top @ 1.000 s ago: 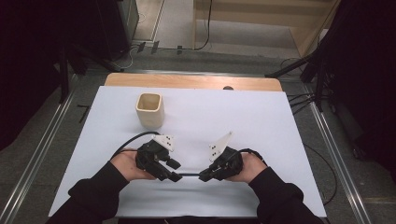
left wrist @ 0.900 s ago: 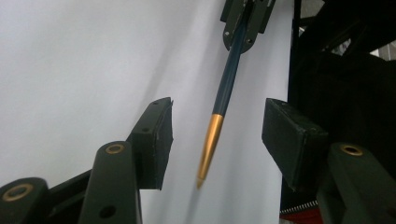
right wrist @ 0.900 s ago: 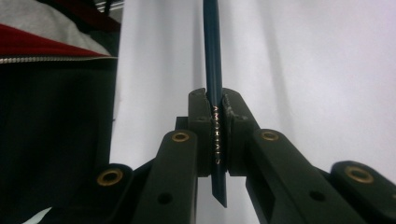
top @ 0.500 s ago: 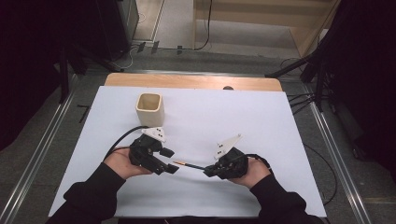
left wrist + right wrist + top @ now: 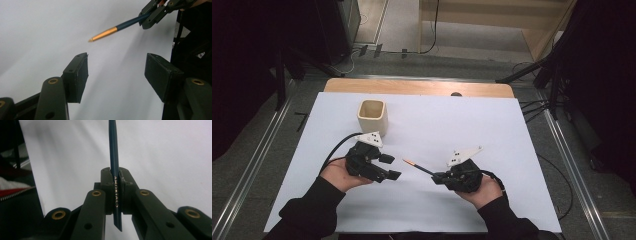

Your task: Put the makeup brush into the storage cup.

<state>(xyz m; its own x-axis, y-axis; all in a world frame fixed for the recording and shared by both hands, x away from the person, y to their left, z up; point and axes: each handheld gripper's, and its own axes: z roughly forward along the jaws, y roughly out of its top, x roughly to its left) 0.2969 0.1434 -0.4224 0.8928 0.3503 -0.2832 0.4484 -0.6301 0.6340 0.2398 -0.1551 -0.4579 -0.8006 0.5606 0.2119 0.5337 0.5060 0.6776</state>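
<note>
Bright table, dark surroundings, soft shadows

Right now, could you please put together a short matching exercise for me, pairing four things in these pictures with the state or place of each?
Things:
1. left gripper
2. right gripper
3. pen
4. cup

States or places:
A. stands upright on the table, beyond the left gripper
B. fingers apart, nothing between them
C. gold tip pointing toward the left gripper
D. fingers closed on a dark blue shaft

Pairs: 1-B, 2-D, 3-C, 4-A
</note>
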